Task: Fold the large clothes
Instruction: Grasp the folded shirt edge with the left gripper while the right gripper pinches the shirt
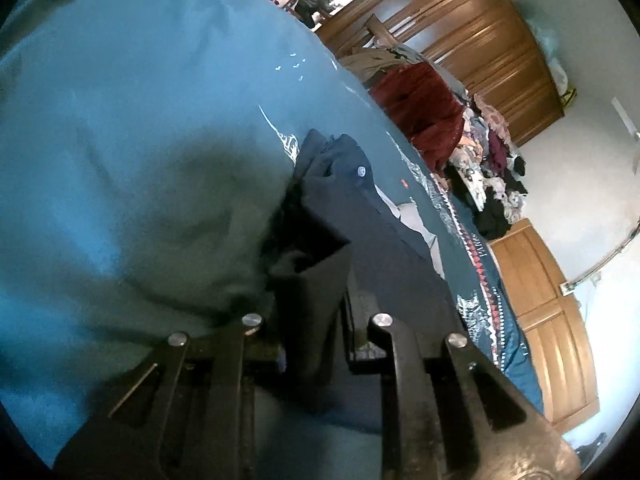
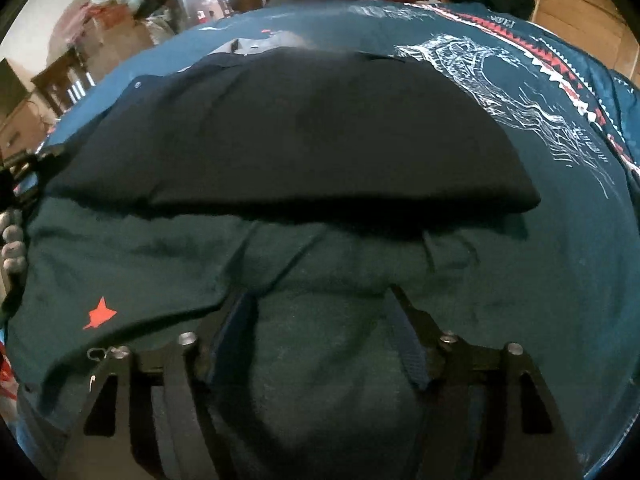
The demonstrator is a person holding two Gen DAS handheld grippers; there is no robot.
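Observation:
A dark navy garment [image 2: 300, 132] with a small button lies folded into a long band across the teal patterned bedspread [image 2: 540, 260]. In the left wrist view the garment's end [image 1: 340, 208] rises from the bed into my left gripper [image 1: 320, 280], which is shut on a bunch of that fabric. My right gripper [image 2: 320, 304] hovers open over bare bedspread, just short of the garment's near folded edge, with nothing between its fingers. The left gripper [image 2: 16, 184], with a hand on it, also shows at the far left edge of the right wrist view.
A heap of mixed clothes with a dark red piece [image 1: 424, 112] sits at the bed's far side. Wooden wardrobe doors [image 1: 460, 32] stand behind it, and a wooden bed board [image 1: 548, 320] borders the mattress. Boxes and clutter [image 2: 116, 36] fill the room's far left corner.

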